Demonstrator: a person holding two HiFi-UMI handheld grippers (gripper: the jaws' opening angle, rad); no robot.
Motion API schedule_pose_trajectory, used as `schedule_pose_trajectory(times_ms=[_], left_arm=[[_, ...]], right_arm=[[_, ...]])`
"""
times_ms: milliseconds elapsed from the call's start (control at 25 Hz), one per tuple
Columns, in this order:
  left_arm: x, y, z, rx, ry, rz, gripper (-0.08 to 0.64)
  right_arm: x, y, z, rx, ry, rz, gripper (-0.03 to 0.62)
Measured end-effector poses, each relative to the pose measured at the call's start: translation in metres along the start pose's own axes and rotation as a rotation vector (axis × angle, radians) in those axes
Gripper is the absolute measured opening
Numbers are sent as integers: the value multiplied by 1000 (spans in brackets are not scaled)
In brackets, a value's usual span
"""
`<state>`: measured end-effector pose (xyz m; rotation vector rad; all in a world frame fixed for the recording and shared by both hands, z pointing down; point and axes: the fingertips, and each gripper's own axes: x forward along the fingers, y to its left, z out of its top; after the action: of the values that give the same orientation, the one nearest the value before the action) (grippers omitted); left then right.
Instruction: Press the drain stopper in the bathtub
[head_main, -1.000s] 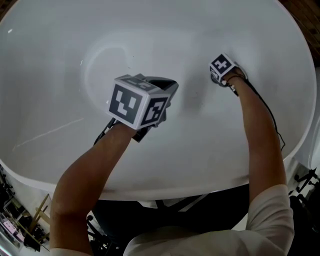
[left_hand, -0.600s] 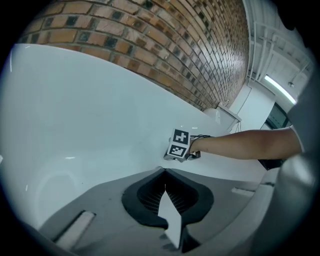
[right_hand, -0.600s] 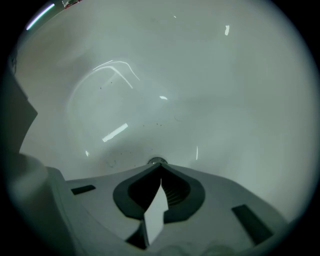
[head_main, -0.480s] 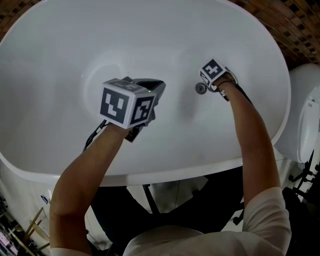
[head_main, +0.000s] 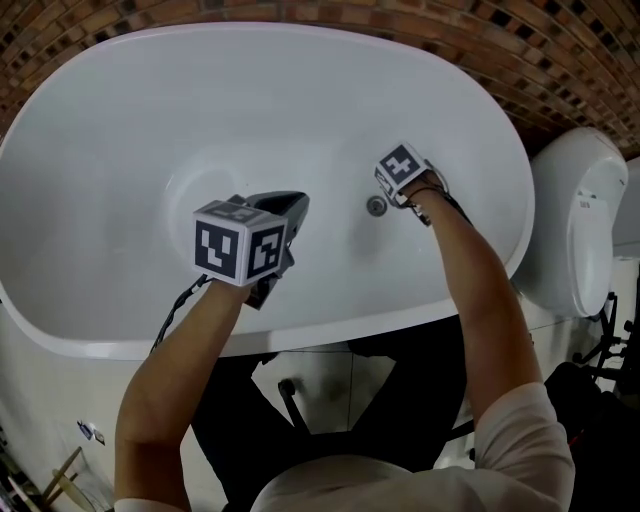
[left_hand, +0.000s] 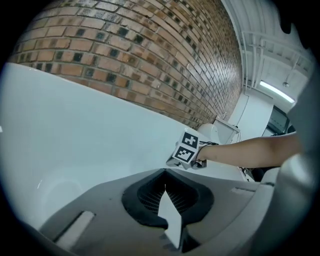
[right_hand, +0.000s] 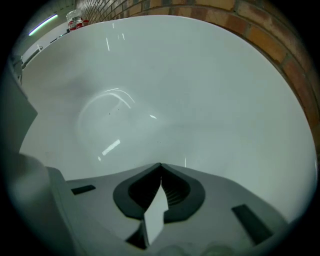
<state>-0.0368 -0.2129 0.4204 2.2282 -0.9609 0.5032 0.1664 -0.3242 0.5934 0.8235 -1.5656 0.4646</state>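
Note:
The round metal drain stopper (head_main: 376, 206) sits in the floor of the white bathtub (head_main: 120, 130). My right gripper (head_main: 392, 188) hangs just right of and above the stopper, with its marker cube on top hiding the jaws in the head view. In the right gripper view the right gripper (right_hand: 160, 166) is shut with nothing in it, facing bare tub floor with no stopper in sight. My left gripper (head_main: 295, 203) hovers over the middle of the tub, to the left of the stopper. It is also shut and holds nothing (left_hand: 164, 171).
A brick wall (head_main: 300, 12) runs behind the tub. A white toilet-like fixture (head_main: 575, 225) stands just past the tub's right end. The right gripper's marker cube (left_hand: 187, 148) shows in the left gripper view. Dark stands and cables lie on the floor at the tub's near side.
The right gripper has come off the stopper, which was hidden under it and now shows beside it. The head view has pulled back, so the whole tub and the wall appear.

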Motion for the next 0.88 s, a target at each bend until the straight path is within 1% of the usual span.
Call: schedule_pose_trajectory(times_ms=[120,280,520,720,880], left_arm=[[-11,-6,4,-1,-27,6,6],[-26,-15,5,-1,-65,9,6],[-48,-35,1,-12,-101,6,6],[-71,-46,-1,-9,-152,22,6],[-85,-61,0,6,-184,17,6]], right_arm=[[-20,6,-3,13,-5,-1,17],[-42,4,-9,-1,-23,-34,17],[-84,22,-20,35,-61,-3,17],[-112,32,-29,75,-102,-7,17],[-133,40,-36,99,-136,-6,17]])
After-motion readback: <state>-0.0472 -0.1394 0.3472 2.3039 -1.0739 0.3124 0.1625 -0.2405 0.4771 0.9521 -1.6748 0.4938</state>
